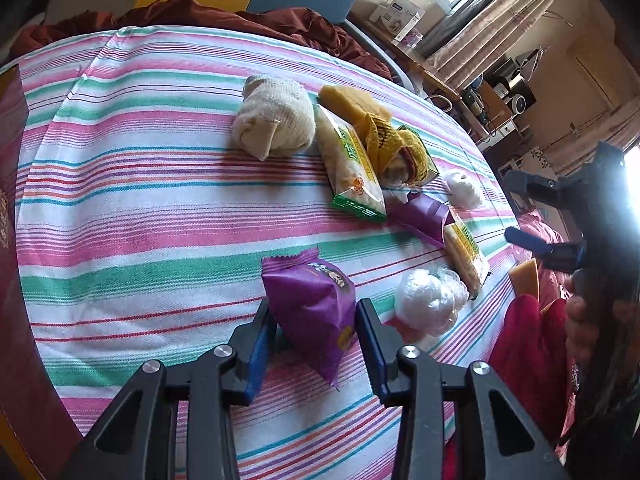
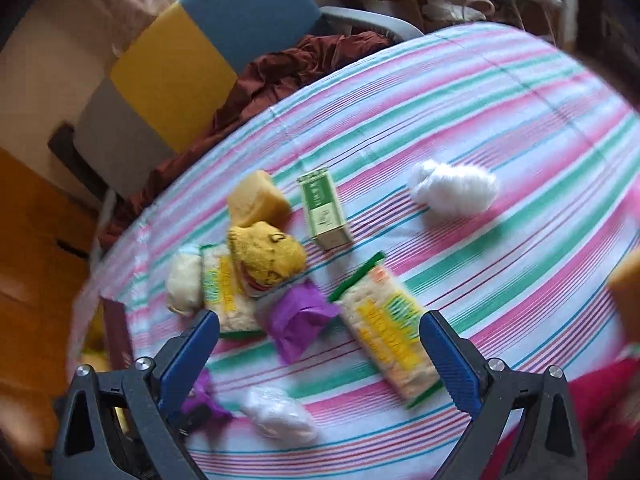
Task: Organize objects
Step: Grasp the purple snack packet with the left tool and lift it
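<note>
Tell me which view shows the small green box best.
The right wrist view: the green box stands whole and unobstructed on the striped cloth. The left wrist view shows only its corner behind the yellow sock.

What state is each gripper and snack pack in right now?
left gripper: shut on the near purple packet, tilted on the striped cloth.
right gripper: open, empty, above the pile.
second purple packet: crumpled, lying flat.
rice-cracker pack: sealed, flat.
green box: closed, lying flat.
</note>
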